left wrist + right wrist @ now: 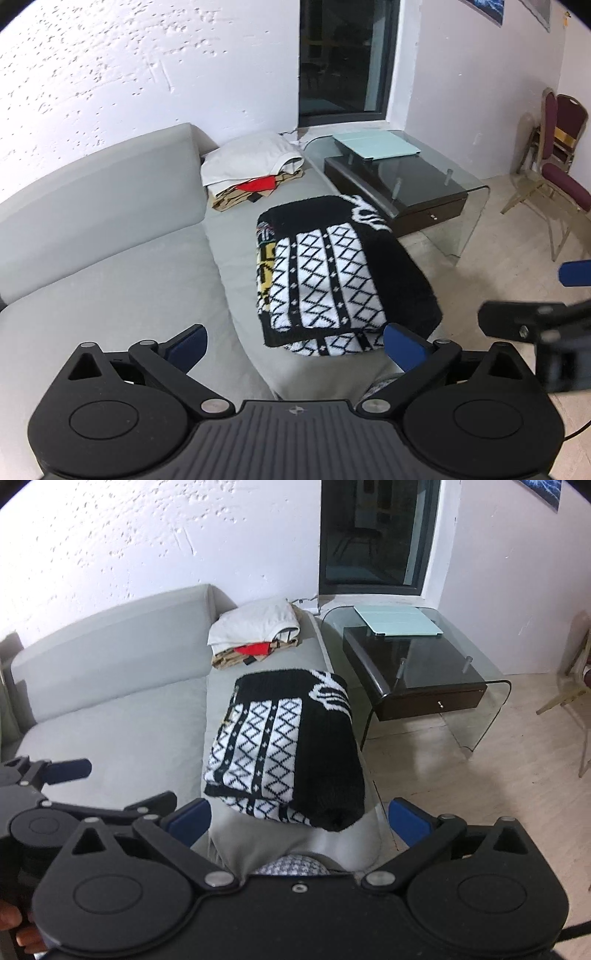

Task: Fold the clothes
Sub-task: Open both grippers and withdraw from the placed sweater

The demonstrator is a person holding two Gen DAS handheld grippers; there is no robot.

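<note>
Both claws, left claw (293,343) and right claw (299,819), hung spread and empty above the folded black-and-white sweater (284,746) on the sofa (122,738); folding looked finished, stacking onto the pile (255,635) possibly left.

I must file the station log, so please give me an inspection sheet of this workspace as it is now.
Surface: grey sofa, seat cushions bare beside the garments.
Job's things: black-and-white sweater lies folded near the seat's front edge; stack of folded clothes at the far end.
Clutter: pale green folder on the glass side table.
Grippers: left gripper and right gripper both open, holding nothing.
Cables: thin white cable near the window sill.
Surroundings: white wall, dark window, chairs.
</note>
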